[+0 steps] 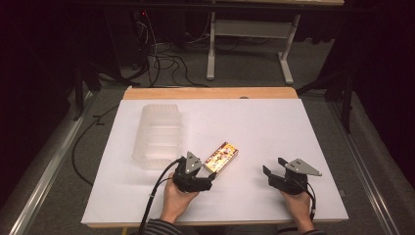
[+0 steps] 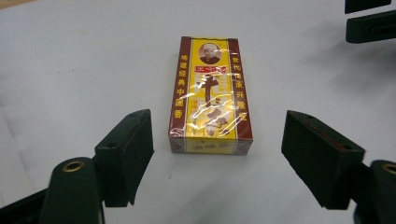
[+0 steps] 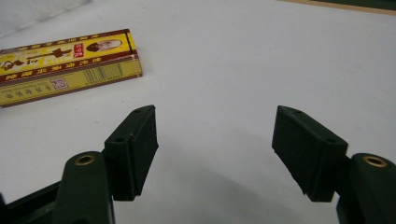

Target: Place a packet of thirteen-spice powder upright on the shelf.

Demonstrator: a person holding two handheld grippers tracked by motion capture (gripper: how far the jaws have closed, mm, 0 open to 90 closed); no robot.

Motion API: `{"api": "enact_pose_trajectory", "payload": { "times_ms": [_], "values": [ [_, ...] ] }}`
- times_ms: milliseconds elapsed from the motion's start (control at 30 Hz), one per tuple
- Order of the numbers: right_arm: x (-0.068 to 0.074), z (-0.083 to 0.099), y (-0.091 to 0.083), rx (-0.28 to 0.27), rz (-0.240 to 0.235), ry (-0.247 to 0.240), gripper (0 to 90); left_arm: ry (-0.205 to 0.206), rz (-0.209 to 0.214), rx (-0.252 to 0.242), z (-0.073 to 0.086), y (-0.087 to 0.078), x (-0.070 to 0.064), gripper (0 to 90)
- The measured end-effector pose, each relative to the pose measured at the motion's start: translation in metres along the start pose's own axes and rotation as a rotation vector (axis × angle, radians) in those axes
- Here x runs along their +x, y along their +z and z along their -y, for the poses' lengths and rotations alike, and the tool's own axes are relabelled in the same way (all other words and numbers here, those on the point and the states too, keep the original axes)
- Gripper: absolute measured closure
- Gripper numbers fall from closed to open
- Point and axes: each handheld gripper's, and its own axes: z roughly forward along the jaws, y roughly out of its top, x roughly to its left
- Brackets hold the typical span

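A flat yellow and dark red box wrapped in clear film lies on the white table top near the middle. My left gripper is open just short of the box's near end. In the left gripper view the box lies lengthwise ahead of the left gripper, whose jaws stand wide to either side without touching it. My right gripper is open over bare table at the right, nothing between its jaws. The right gripper view has the box far to the left of the right gripper.
A clear ribbed plastic container lies upside down on the left part of the table, behind the left gripper. A wooden strip runs along the table's far edge. Cables and a table frame stand on the floor beyond.
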Motion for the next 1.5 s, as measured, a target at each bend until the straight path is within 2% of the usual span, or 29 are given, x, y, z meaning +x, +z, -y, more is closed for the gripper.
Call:
{"api": "enact_pose_trajectory", "payload": {
  "times_ms": [167, 200, 467, 800, 1000, 1200, 1500],
  "values": [
    [0.000, 0.000, 0.000, 0.001, 0.000, 0.002, 31.8, 0.001, 0.002, 0.009, -0.007, 0.005, 0.001, 24.7],
    [0.000, 0.000, 0.000, 0.002, 0.001, 0.002, 31.7, 0.013, 0.012, 0.001, -0.009, 0.007, 0.001, 24.7],
    [0.000, 0.000, 0.000, 0.001, 0.001, 0.000, 31.7, 0.025, 0.011, 0.048, -0.025, 0.022, -0.001, 24.3],
    [0.000, 0.000, -0.001, -0.007, 0.005, 0.000, 31.7, 0.023, 0.016, 0.074, -0.041, 0.039, -0.001, 24.2],
    [0.000, 0.000, -0.001, -0.008, 0.003, 0.001, 31.7, 0.040, 0.008, 0.106, -0.048, 0.047, -0.001, 23.6],
    [0.000, 0.001, -0.002, -0.013, 0.002, 0.003, 31.7, 0.040, 0.007, 0.115, -0.053, 0.054, 0.000, 23.5],
    [0.000, 0.001, -0.002, -0.020, 0.000, 0.002, 31.6, 0.044, -0.001, 0.156, -0.061, 0.073, 0.000, 23.0]
  ]
}}
